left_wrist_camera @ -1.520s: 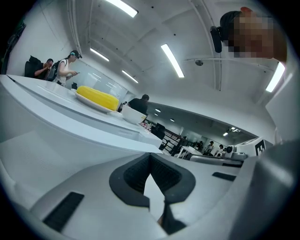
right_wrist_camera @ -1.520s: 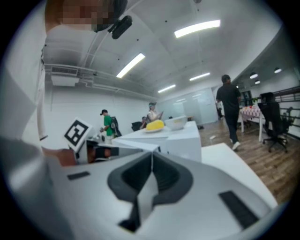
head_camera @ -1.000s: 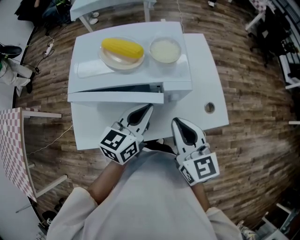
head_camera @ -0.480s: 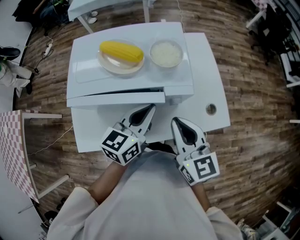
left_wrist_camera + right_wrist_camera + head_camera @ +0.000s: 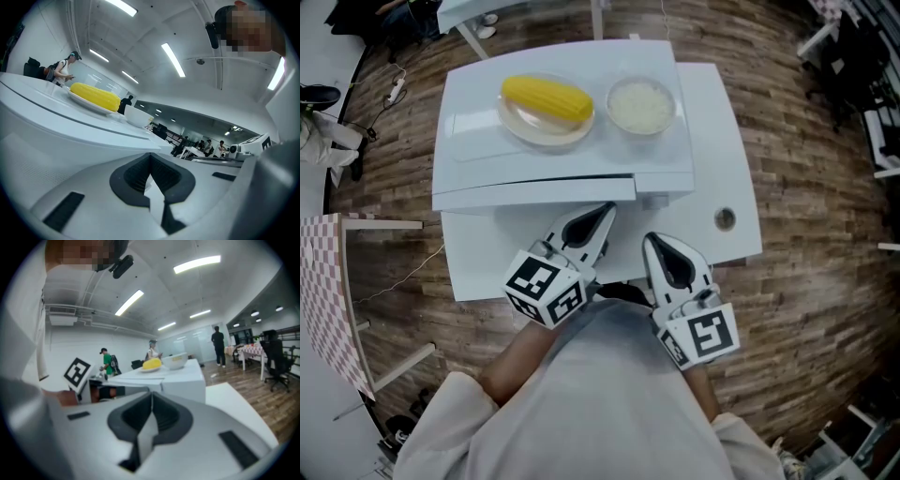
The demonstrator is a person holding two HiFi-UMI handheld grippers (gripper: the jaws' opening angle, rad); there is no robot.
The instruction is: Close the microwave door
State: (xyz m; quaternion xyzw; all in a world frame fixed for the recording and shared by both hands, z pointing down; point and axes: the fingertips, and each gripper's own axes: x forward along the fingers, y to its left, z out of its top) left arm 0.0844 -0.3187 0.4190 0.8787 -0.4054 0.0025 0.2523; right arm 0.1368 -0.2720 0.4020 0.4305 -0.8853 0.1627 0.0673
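The white microwave [image 5: 572, 155] stands on a white table, seen from above. Its door [image 5: 534, 192] is nearly flat against the body, with only a thin wedge of gap at the left. My left gripper [image 5: 602, 212] is shut, its tip at the door's right end, touching it or very nearly. In the left gripper view the door front [image 5: 56, 154] fills the left side beside the shut jaws of the left gripper [image 5: 150, 157]. My right gripper [image 5: 653, 243] is shut too, holds nothing, and hangs a little back from the microwave [image 5: 183, 380].
A plate [image 5: 520, 127] with a yellow corn cob [image 5: 547, 98] and a bowl of rice [image 5: 641, 106] sit on top of the microwave. The white table [image 5: 722, 169] has a round cable hole [image 5: 725, 218] at the right. Wooden floor surrounds it; a checkered table stands at the far left.
The door has swung in towards the microwave body, narrowing the gap. My left gripper has moved forward and slightly right with it. The right gripper has stayed put.
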